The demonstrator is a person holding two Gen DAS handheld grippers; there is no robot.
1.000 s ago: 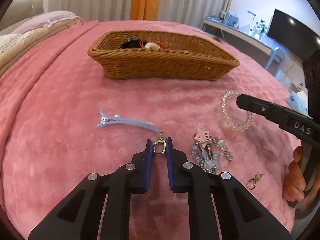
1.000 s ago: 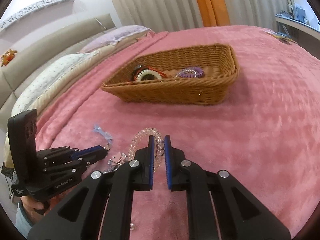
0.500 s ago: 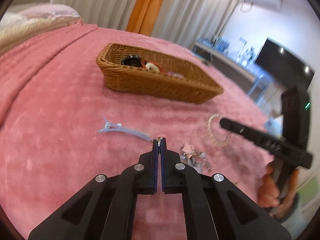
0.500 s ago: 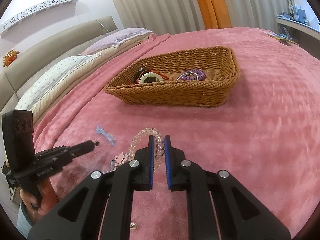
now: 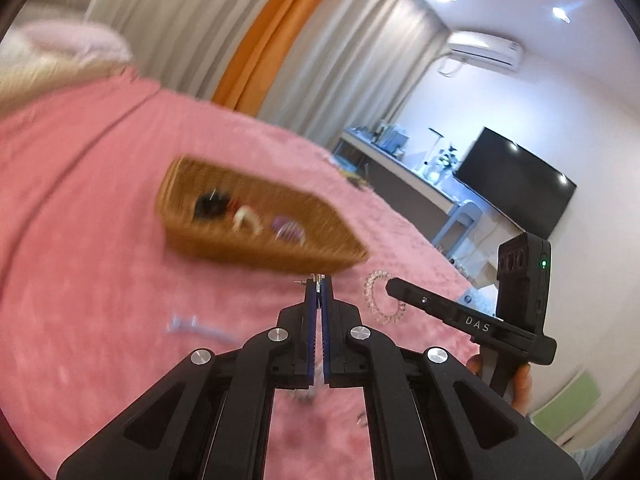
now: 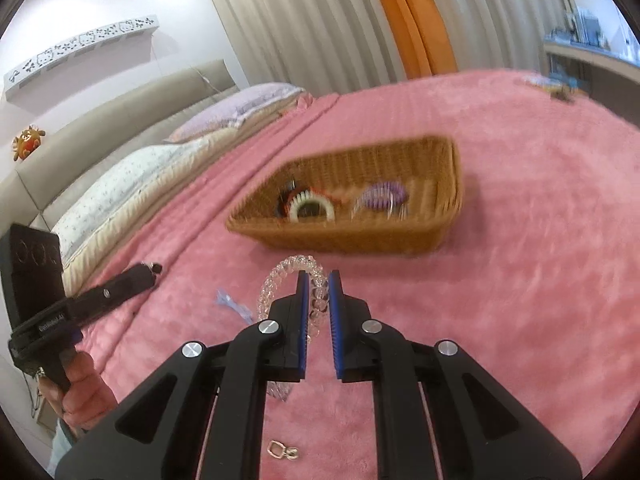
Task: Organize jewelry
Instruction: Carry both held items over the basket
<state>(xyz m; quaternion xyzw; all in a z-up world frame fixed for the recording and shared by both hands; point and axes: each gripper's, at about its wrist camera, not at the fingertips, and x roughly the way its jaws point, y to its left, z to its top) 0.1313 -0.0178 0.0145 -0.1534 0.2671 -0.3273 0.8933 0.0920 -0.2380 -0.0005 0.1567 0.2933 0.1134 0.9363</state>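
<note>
Jewelry, sorted in part: a wicker basket [image 6: 400,236] on the pink bedspread [image 6: 520,300] is holding a white bristled ring [image 6: 310,204], a purple coil band [image 6: 380,194] and a dark piece [image 5: 208,204]. You are pinching a small metal earring [image 5: 318,280] at the tips of your left gripper [image 5: 319,286], its jaws pressed together, the piece hanging in front of the basket's near wall. You are clamping a clear beaded bracelet [image 6: 288,276] in your right gripper [image 6: 318,280], jaws nearly together on the beads, just short of the basket. A pale blue hair clip [image 6: 232,304] is lying near the basket's left corner, and a small metal clasp [image 6: 280,450] is lying farther from the basket than the bracelet.
</note>
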